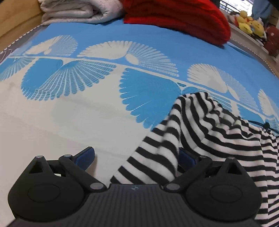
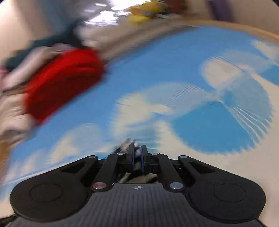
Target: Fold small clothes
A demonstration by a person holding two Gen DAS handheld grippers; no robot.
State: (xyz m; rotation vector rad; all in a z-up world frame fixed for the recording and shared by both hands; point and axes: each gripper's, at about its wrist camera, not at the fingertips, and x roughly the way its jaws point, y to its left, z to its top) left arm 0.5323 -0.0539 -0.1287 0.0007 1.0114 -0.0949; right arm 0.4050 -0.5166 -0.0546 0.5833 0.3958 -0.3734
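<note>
A black-and-white striped garment (image 1: 200, 132) hangs bunched over the right half of the left wrist view, above a blue-and-white patterned bedspread (image 1: 87, 108). My left gripper (image 1: 136, 155) is open; the cloth drapes between its jaws and covers most of the right blue pad, but nothing is clamped. My right gripper (image 2: 137, 153) is shut on a bit of the striped garment (image 2: 125, 146), which pokes out between the pads. The right wrist view is heavily motion-blurred.
A folded red knit (image 1: 176, 15) and a folded white quilt (image 1: 76, 12) lie at the far side of the bed; the red knit also shows in the right wrist view (image 2: 61, 83). Yellow plush toys (image 1: 249, 22) sit on a shelf beyond the bed's right edge.
</note>
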